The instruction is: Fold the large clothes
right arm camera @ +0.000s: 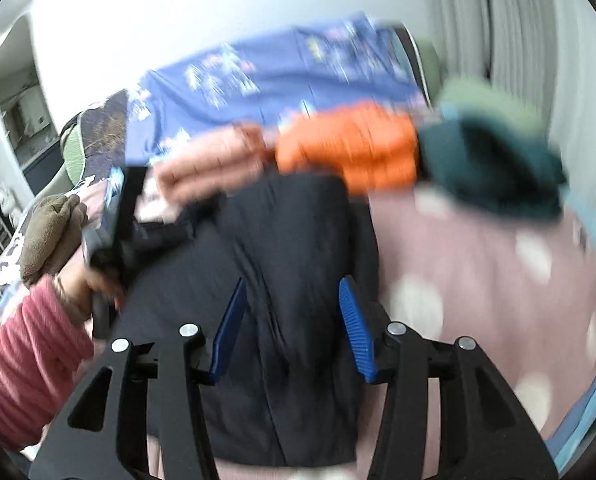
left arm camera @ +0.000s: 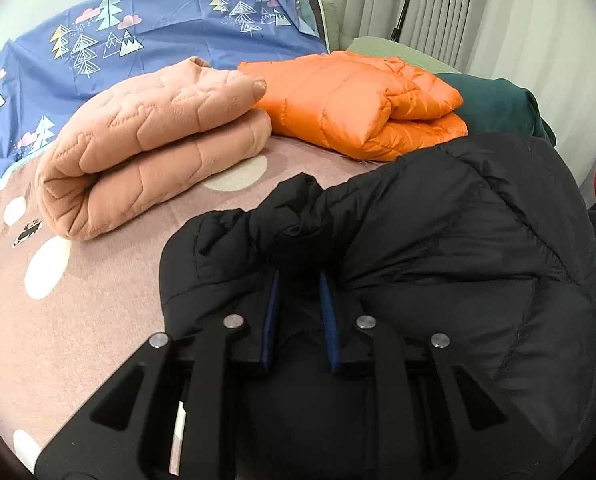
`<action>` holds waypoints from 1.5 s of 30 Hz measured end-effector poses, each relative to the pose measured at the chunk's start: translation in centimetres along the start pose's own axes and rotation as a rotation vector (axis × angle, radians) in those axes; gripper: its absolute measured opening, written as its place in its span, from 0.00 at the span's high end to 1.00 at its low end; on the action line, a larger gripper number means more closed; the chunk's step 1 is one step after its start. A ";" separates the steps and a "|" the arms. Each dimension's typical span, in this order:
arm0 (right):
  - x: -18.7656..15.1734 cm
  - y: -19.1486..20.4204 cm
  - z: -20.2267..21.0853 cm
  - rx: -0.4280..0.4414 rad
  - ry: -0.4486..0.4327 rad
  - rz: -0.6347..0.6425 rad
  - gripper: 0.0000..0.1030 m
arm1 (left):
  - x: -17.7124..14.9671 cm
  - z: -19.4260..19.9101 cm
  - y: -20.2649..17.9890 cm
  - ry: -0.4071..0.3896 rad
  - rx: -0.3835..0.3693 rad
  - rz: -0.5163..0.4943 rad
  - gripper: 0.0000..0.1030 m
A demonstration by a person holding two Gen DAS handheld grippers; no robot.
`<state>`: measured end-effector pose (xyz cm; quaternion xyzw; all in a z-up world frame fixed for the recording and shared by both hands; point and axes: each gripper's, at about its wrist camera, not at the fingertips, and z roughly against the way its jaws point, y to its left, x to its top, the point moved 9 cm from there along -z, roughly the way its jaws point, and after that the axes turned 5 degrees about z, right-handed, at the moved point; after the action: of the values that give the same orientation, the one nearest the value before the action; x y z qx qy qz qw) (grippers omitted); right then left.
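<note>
A black puffer jacket [left arm camera: 437, 264] lies on the pink spotted bed sheet [left arm camera: 78, 320], bunched up near the front. My left gripper [left arm camera: 298, 276] has its blue pads pinched on a raised fold of that jacket. The right wrist view is blurred. In it the jacket [right arm camera: 298, 232] lies below my right gripper [right arm camera: 294, 292], whose blue pads stand well apart and press on nothing. At the left of that view a hand in a pink-red sleeve [right arm camera: 26, 344] holds the left gripper [right arm camera: 114, 216] at the jacket's edge.
Beyond the jacket lie a folded peach quilted garment [left arm camera: 154, 144], a folded orange puffer [left arm camera: 357, 104] and a dark green garment [left arm camera: 493, 100]. Blue tree-print bedding [left arm camera: 158, 28] rises behind them, with a pale curtain [left arm camera: 477, 12] at the right. A brown plush item [right arm camera: 50, 232] sits at the bed's left.
</note>
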<state>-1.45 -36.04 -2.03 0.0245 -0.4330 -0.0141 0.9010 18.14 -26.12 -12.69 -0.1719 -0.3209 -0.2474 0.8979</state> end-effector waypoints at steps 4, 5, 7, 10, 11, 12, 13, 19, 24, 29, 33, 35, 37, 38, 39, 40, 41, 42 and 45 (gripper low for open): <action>4.8 1.0 -5.0 0.004 -0.014 0.102 0.56 | 0.0 0.1 0.0 0.005 0.008 -0.020 0.80; 5.0 0.5 -6.7 -0.017 0.013 0.095 0.63 | 0.1 0.2 0.0 0.006 0.009 -0.023 0.80; 4.1 -1.2 -10.8 -0.065 0.100 0.062 0.67 | 0.3 0.5 0.1 0.003 0.016 -0.037 0.80; 0.8 -3.4 -15.9 -0.050 0.220 -0.037 0.66 | 1.5 2.3 -0.1 -0.024 0.032 -0.051 0.77; 0.4 -3.6 -16.2 -0.044 0.217 -0.048 0.66 | 2.2 3.4 -0.6 -0.048 0.005 -0.049 0.74; 0.3 -3.6 -16.3 -0.037 0.213 -0.050 0.66 | 3.1 4.6 -1.4 -0.083 -0.036 -0.051 0.64; 0.2 -3.4 -16.4 -0.037 0.212 -0.045 0.67 | 4.0 5.6 -2.3 -0.115 -0.070 -0.060 0.51; 0.2 -3.5 -16.6 -0.048 0.208 -0.026 0.67 | 3.1 -1.0 -3.0 0.019 0.084 -0.178 0.36; -0.8 -4.4 -17.8 0.040 0.190 -0.104 0.66 | 1.6 -2.1 -1.1 0.012 -0.070 -0.009 0.37; -0.8 -4.0 -18.1 -0.011 0.175 -0.071 0.67 | 1.4 -2.5 -1.2 -0.001 -0.046 -0.018 0.37; -1.0 -4.1 -18.2 -0.016 0.173 -0.049 0.67 | 1.7 -1.7 -1.4 -0.024 0.042 -0.063 0.37; -1.2 -4.2 -18.1 -0.022 0.173 -0.039 0.67 | 2.0 0.0 -2.0 -0.044 0.110 -0.088 0.40; -1.3 -4.2 -18.1 -0.024 0.172 -0.037 0.67 | 2.4 1.8 -2.7 -0.061 0.048 -0.059 0.48; -1.2 -4.2 -18.1 -0.024 0.172 -0.038 0.67 | 2.6 2.9 -3.1 -0.077 0.003 -0.035 0.48; -1.3 -4.2 -18.1 -0.025 0.172 -0.037 0.66 | 2.7 4.1 -3.6 -0.093 -0.047 -0.012 0.48; -1.3 -4.2 -18.1 -0.025 0.171 -0.037 0.66 | 2.6 4.7 -4.1 -0.094 -0.077 -0.005 0.48; -1.3 -4.2 -18.0 -0.025 0.169 -0.037 0.66 | 2.3 4.9 -4.4 -0.081 -0.095 -0.008 0.48; -1.3 -4.2 -18.0 -0.025 0.167 -0.038 0.66 | 1.2 4.2 -4.7 -0.037 -0.094 -0.028 0.45; -1.3 -4.5 -18.0 -0.009 0.169 -0.061 0.66 | -1.8 1.2 -4.6 -0.015 -0.078 -0.088 0.44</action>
<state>11.80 -39.87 -14.53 0.0347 -0.3542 -0.0415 0.9336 13.77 -28.67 -12.33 -0.1946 -0.3249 -0.2976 0.8764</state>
